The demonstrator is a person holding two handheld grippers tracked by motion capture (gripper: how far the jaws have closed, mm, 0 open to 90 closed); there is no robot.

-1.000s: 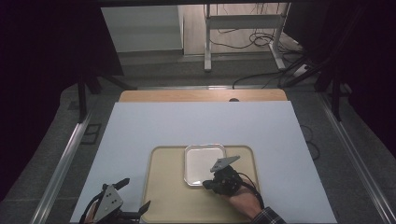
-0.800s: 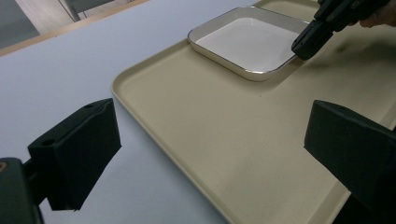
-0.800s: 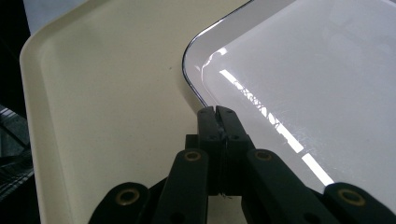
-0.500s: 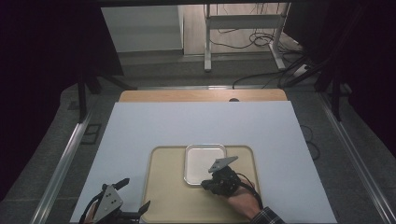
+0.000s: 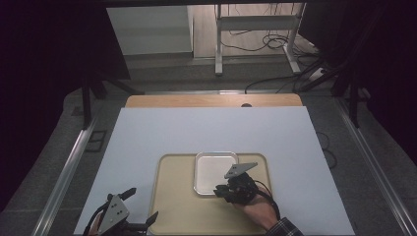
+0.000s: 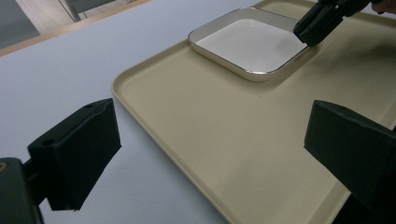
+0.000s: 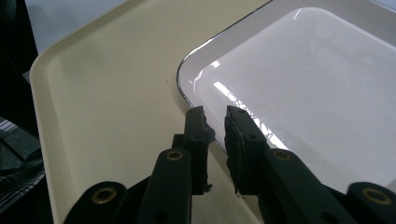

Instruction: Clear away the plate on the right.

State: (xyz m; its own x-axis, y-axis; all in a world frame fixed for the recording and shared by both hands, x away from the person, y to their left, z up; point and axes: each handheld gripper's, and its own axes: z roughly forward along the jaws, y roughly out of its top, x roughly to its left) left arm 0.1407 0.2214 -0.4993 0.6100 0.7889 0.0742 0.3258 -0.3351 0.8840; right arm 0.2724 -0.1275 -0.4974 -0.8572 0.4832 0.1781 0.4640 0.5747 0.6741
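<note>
**Right gripper at the dish rim**

My right gripper (image 7: 215,122) has just been parting its jaws; they straddle the near rim of the white dish (image 5: 215,169), which sits on the beige tray (image 5: 177,206). My left gripper (image 5: 130,209) rests spread wide at the tray's corner.

Far tabletop (image 5: 211,128) bare, free passage; near side taken by tray (image 5: 177,206) bearing dish (image 5: 214,172).

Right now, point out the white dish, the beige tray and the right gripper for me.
white dish (image 5: 212,171): high view, on its flat inner floor.
beige tray (image 5: 179,206): high view, on its bare surface left of the hand.
right gripper (image 7: 215,122): right gripper view, midway between its fingertips at the dish's rim.
</note>
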